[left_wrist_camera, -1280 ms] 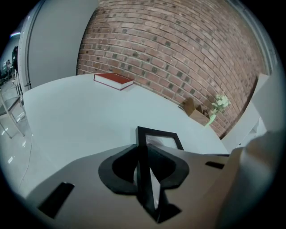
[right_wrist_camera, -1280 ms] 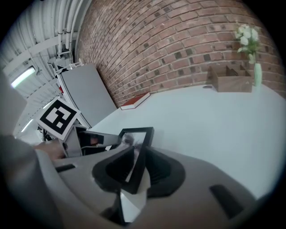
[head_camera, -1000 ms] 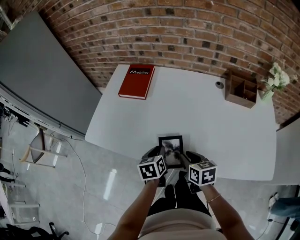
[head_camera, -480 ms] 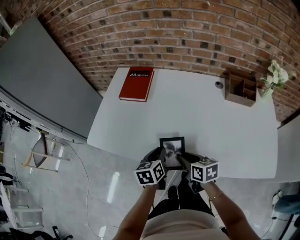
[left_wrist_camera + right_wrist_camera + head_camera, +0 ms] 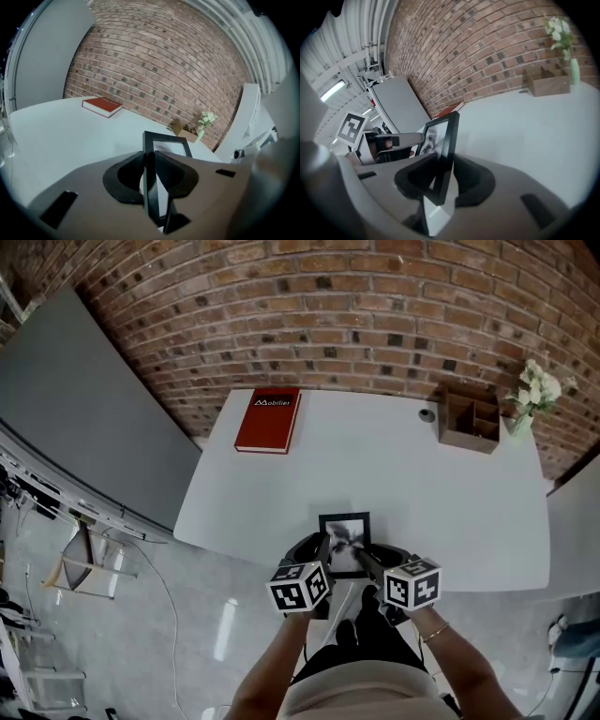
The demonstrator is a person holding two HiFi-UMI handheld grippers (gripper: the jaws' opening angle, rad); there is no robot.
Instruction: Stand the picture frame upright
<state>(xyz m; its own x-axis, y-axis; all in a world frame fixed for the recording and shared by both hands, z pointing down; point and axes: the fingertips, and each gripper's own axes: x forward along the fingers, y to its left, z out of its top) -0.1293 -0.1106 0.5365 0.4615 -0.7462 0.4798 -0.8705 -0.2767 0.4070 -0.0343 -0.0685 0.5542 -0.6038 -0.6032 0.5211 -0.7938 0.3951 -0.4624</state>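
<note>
Left gripper [image 5: 323, 554] is clamped on the left edge of the black-framed picture frame with a grey photograph [image 5: 344, 531]; in the left gripper view its two dark pads press on either side of that thin black edge [image 5: 149, 159]. Right gripper [image 5: 367, 561] has the frame's right edge between its jaws, which have just been opening and now stand wide. In the right gripper view a sliver of lighter grey shows between the frame [image 5: 440, 133] and the right-hand pad, so the pads do not appear to squeeze it.

The frame sits at the near edge of the white table [image 5: 394, 474], directly in front of the person, held at a slant with its picture side facing them.

A red hardback book [image 5: 268, 420] lies at the far left corner. A brown wooden desk organiser [image 5: 472, 423] and a vase of white flowers [image 5: 532, 395] stand at the far right, against the red brick wall [image 5: 328, 306].
</note>
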